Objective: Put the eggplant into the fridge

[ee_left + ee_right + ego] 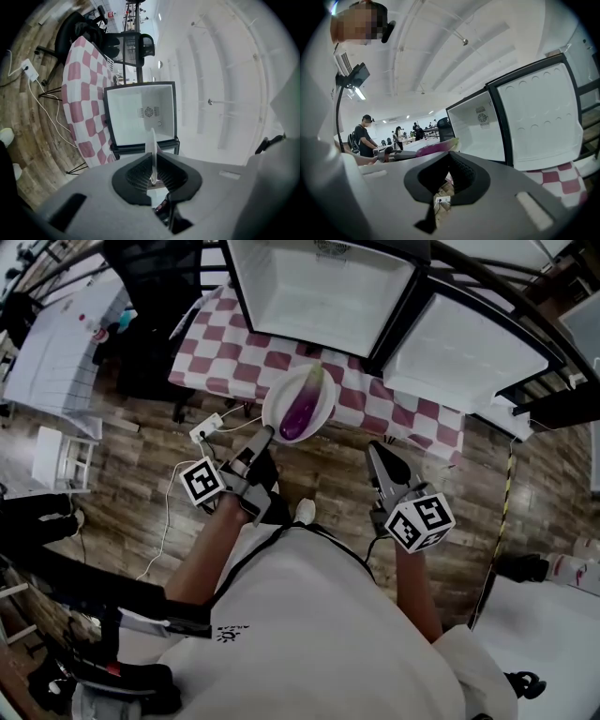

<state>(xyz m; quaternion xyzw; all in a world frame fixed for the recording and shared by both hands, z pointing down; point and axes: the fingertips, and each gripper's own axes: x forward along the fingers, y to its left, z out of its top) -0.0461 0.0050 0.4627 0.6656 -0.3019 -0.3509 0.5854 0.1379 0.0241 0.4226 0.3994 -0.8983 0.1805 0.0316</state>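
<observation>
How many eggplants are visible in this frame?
1. The eggplant lies on the white plate that the left gripper holds by its rim, in front of the open fridge. No others show.

— What sort of place have you got me working in?

— A big open lab hall, I'd say, not a home. Looking up, I see a high white ceiling [497, 33] with pipes running bare along it and strip lights [360, 93]. Far back, people [365, 133] stand at long desks.

— But there's a fridge.

— A small fridge [323, 292] (door swung wide), set up on a table under a red-and-white checked cloth [244, 357]. Round it I see wood-pattern floor [141, 484], a power strip [206, 431] with white cables trailing loose, black office chairs [77, 30] and a white work table [52, 352].
</observation>
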